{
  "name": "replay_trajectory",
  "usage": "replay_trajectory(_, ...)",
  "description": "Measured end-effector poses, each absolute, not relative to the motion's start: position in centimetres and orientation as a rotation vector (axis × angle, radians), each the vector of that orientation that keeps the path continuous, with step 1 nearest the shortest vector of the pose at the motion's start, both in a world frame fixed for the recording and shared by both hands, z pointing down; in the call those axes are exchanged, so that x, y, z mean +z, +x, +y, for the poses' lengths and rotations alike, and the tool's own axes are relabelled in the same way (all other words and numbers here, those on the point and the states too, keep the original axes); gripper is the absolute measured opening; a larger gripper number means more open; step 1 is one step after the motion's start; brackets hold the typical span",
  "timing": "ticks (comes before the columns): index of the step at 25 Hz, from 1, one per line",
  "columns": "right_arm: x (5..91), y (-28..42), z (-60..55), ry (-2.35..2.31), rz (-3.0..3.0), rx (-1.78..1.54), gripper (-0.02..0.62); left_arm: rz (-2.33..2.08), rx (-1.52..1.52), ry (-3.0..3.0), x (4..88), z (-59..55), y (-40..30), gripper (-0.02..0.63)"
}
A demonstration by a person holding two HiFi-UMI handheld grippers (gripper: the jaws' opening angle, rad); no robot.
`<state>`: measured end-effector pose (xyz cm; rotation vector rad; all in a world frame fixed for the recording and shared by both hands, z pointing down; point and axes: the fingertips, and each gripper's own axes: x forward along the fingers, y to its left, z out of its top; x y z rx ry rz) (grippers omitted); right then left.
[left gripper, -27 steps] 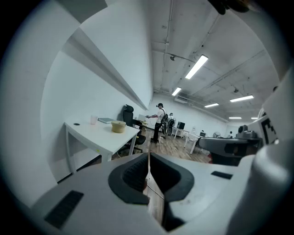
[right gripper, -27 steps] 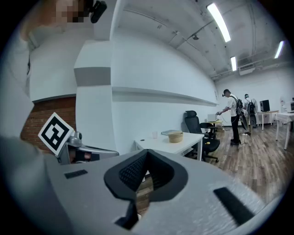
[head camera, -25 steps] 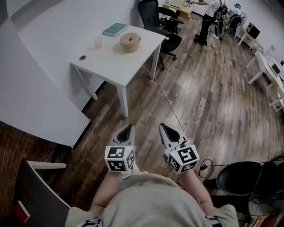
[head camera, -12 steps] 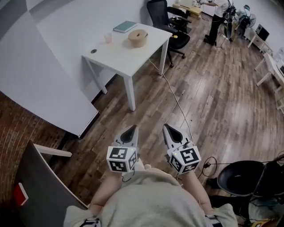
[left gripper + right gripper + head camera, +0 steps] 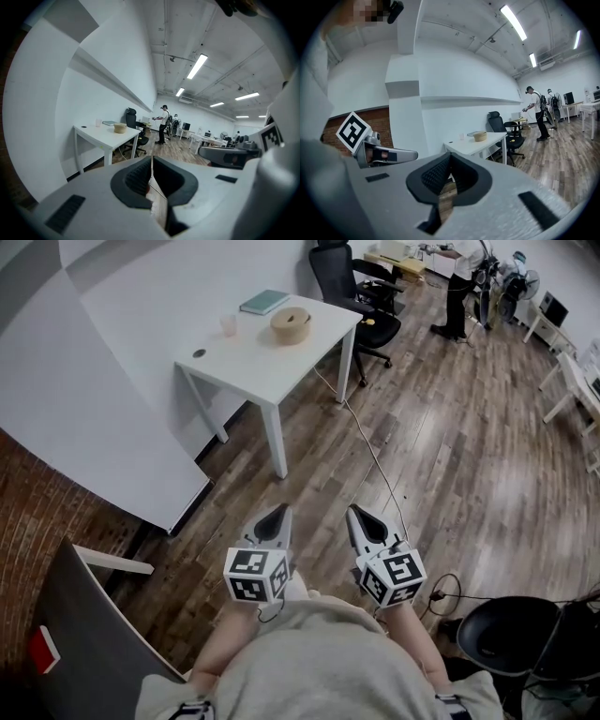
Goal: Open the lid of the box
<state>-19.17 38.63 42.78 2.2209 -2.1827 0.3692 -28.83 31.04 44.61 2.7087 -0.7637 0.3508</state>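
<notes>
A round tan box [image 5: 290, 324] with its lid on stands on a white table [image 5: 272, 357] across the room; it also shows as the box [image 5: 120, 127] in the left gripper view and the box [image 5: 479, 136] in the right gripper view. My left gripper [image 5: 277, 517] and right gripper [image 5: 357, 517] are held close to the body, far short of the table. Both are shut with nothing between their jaws. In the gripper views the left gripper [image 5: 151, 161] and right gripper [image 5: 450, 159] point toward the table.
On the table also lie a teal book [image 5: 263, 302], a small clear cup [image 5: 229, 325] and a dark disc [image 5: 199, 353]. A black office chair [image 5: 352, 282] stands behind the table. A cable [image 5: 375, 460] runs across the wood floor. A person [image 5: 461, 287] stands far back. Another black chair [image 5: 511, 634] is at my right.
The head view has shifted, so the table and box now sit slightly farther right and higher in the frame. Both grippers stay shut and held in the same place.
</notes>
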Motion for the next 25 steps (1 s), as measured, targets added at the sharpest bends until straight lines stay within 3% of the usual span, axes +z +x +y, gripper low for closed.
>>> replay_trajectory(13, 43.9, -17.1, 36.7, 2.208, -2.181, 0.424, 0.019, -0.716, 0.356, 2.723, 44.7, 29.0, -26.4, 0.021)
replay_trajectory(25, 45.5, -12.8, 29.5, 2.166, -2.147, 0.483, 0.080, -0.690, 0.378, 2.705, 46.1, 22.0, -22.6, 0.110)
